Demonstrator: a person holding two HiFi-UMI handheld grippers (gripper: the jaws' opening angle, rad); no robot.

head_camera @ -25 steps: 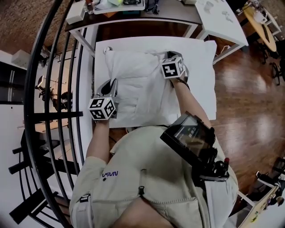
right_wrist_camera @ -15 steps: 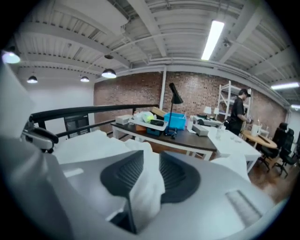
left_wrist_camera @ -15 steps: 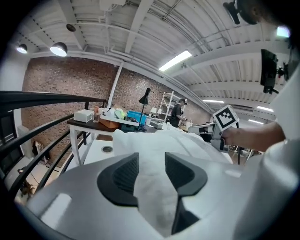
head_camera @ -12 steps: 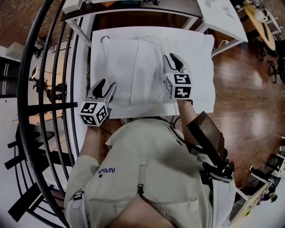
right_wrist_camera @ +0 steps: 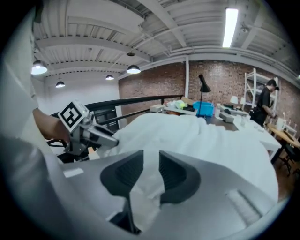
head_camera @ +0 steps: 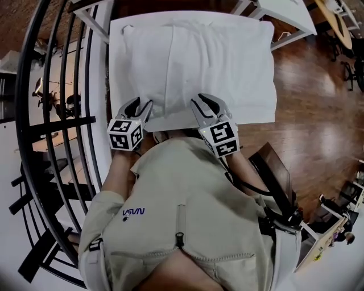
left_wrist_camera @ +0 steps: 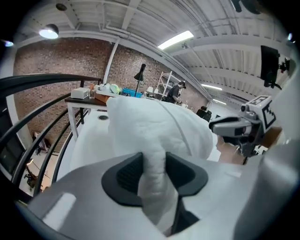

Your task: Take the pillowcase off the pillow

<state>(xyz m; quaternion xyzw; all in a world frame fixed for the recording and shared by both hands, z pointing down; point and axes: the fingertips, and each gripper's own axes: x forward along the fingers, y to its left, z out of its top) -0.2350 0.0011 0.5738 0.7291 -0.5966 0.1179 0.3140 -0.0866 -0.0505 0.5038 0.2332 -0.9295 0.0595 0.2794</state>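
I see the pillow (head_camera: 193,62) lying on the desk (head_camera: 259,96), with the railing (head_camera: 85,74) along the desk's left side and a 2nd desk (head_camera: 290,11) behind it to the right. My left tool (head_camera: 139,104) and right tool (head_camera: 206,101) sit side by side at the pillow's near edge, which lies between each tool's jaws.

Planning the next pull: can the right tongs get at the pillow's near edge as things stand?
Likely yes: the right tongs, jaws just opened, straddle a white fold of the pillow at that edge; nothing blocks them.
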